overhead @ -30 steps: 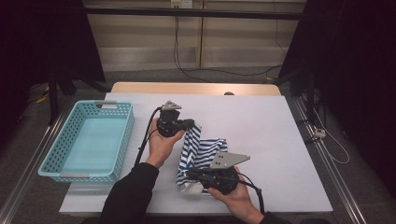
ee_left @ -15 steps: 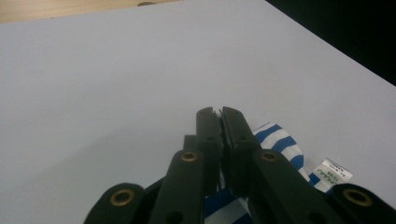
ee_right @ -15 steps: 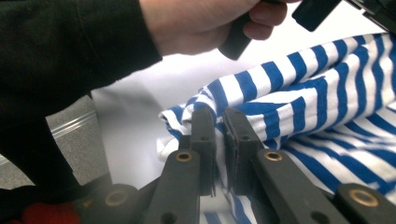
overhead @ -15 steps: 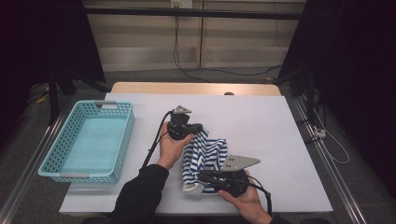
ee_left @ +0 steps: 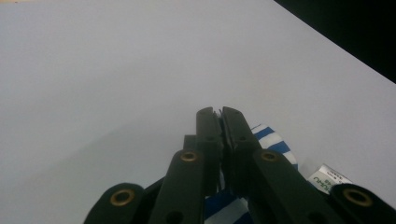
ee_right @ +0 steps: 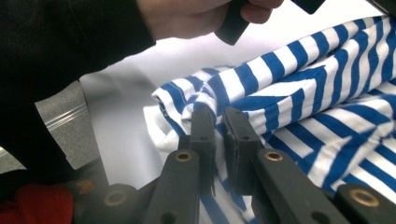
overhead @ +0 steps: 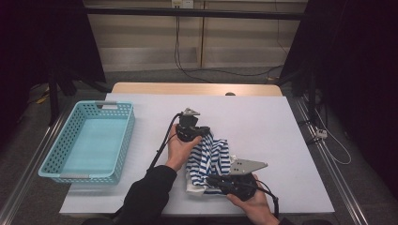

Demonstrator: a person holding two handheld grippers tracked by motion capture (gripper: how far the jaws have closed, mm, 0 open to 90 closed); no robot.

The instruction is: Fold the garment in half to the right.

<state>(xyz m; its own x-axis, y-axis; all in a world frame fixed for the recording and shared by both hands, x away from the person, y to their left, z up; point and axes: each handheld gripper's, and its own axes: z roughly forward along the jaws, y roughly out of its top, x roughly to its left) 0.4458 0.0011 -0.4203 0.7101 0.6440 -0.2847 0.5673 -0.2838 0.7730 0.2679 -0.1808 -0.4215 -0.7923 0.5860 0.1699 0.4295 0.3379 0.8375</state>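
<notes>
1. We have the blue-and-white striped garment (overhead: 210,159) bunched near the front middle of the white table (overhead: 281,140), held at two ends — nothing we see says it is folded yet, and it is not in the basket.

2. Our left gripper (overhead: 202,132) pinches the far end of the cloth: in the left gripper view its jaws are pressed together with a sliver of striped fabric (ee_left: 273,142) caught between them, and a white label (ee_left: 327,178) sits just beside.

3. Our right gripper (overhead: 212,180) is clamped on the near end; the right gripper view shows the jaws closed over a fold of the stripes (ee_right: 280,93), with a white layer of the garment underneath.

4. We judge the work as midway: both grips are secure, but the cloth hangs crumpled between them. What is left, as we read it, is to spread or fold it flat and perhaps carry it to the turquoise basket (overhead: 119,140), which stands empty at the table's left.

5. Room to move — the far half and the right side of the table are bare, so we can pull the ends apart there freely.

6. Edges to mind: the right gripper works close to the table's front edge, and the basket's wall is near the left forearm (overhead: 145,201).
</notes>
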